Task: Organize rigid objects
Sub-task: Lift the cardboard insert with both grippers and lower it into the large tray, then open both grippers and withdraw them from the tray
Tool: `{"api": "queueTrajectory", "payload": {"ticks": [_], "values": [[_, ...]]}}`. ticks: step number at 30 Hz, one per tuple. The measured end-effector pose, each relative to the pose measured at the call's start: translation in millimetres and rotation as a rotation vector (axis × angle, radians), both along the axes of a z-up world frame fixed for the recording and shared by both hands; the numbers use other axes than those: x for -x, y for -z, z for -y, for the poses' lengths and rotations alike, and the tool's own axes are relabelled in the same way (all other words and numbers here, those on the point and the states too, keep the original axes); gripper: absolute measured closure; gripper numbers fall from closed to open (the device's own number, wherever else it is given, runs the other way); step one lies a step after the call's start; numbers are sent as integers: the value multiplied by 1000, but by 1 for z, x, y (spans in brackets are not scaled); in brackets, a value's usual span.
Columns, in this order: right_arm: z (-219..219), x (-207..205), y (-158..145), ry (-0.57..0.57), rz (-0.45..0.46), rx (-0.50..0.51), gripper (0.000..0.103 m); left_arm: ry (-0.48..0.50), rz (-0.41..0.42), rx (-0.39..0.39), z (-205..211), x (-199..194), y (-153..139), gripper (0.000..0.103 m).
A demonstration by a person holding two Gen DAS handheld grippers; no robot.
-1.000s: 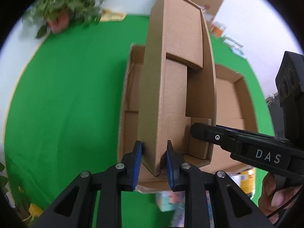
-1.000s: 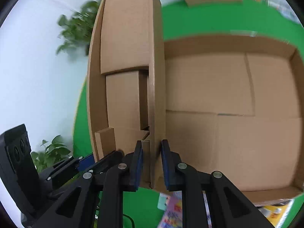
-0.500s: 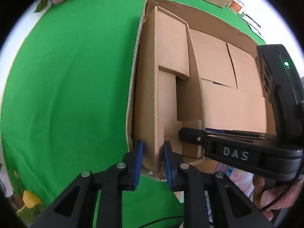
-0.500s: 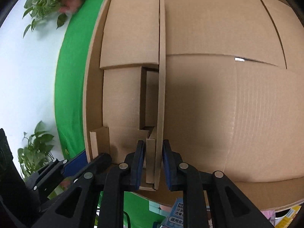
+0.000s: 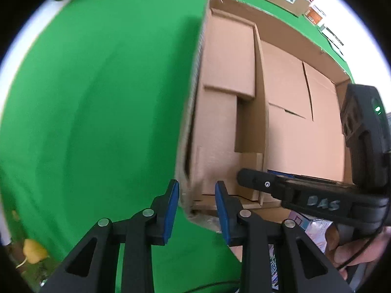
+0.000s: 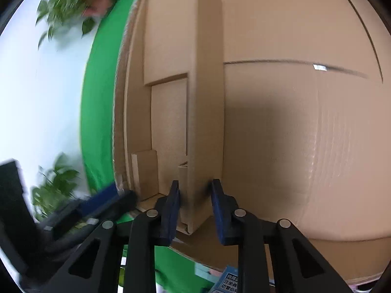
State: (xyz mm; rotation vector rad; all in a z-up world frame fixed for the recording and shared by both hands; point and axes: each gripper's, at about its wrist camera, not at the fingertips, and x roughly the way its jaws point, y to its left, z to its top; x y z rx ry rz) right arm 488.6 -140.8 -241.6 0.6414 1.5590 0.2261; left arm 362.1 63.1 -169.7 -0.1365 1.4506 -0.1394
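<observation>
Plain brown corrugated cardboard: I see the small open box (image 5: 227,112) lying flaps-out along the left wall of the large shallow carton (image 5: 305,122) on the green cloth (image 5: 97,109). My left gripper (image 5: 196,204) and right gripper (image 6: 194,204) both stand spread, straddling its walls.

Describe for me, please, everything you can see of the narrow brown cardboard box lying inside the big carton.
The narrow brown cardboard box is plain corrugated card, long and open-topped, with folded flaps overlapping on its floor. It lies flat along the left wall of the large shallow cardboard carton, apparently against it. The left gripper straddles its near left corner and the right gripper its right wall; both sets of jaws stand apart, gaps showing beside the card.
</observation>
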Motion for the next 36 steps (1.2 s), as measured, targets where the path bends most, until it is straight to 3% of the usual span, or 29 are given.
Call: {"api": "queueTrajectory", "payload": {"ticks": [3, 6, 10, 11, 14, 15, 16, 19, 21, 22, 23, 31, 33, 34, 35, 36], "values": [[7, 13, -2, 21, -15, -46, 76, -21, -24, 11, -2, -1, 16, 74], [24, 24, -6, 54, -39, -116, 69, -28, -13, 11, -4, 1, 17, 81], [68, 43, -53, 71, 103, 5, 43, -7, -29, -7, -1, 0, 18, 83], [86, 49, -62, 92, 112, 31, 43, -4, -32, -15, 0, 2, 18, 83], [153, 78, -68, 165, 73, 169, 43, -15, -30, -26, 11, 1, 15, 83], [174, 88, -66, 177, 52, 263, 43, -16, -27, -31, 13, 5, 15, 83], [191, 97, -62, 174, 14, 372, 42, -16, -23, -37, 15, 9, 15, 83], [211, 116, -45, 97, -52, 546, 41, -13, -17, -50, 29, 7, 19, 83], [204, 127, -35, 44, -73, 597, 48, -7, -18, -57, 28, 10, 18, 84], [198, 133, -32, 30, -82, 615, 61, -5, -16, -58, 30, 11, 18, 84], [189, 139, -32, 8, -70, 662, 65, -2, -17, -63, 32, 12, 18, 84], [177, 175, -34, 62, -51, 672, 71, 14, -30, -87, 49, 31, 23, 84], [179, 186, -44, 101, -13, 648, 67, 19, 5, -104, 54, 38, 18, 83], [173, 191, -57, 108, 21, 656, 58, 19, 51, -114, 58, 45, 7, 83], [168, 195, -68, 113, 62, 657, 36, 21, 81, -117, 61, 47, -2, 80], [159, 204, -87, 122, 143, 649, 25, 24, 125, -121, 65, 52, -15, 75]]}}
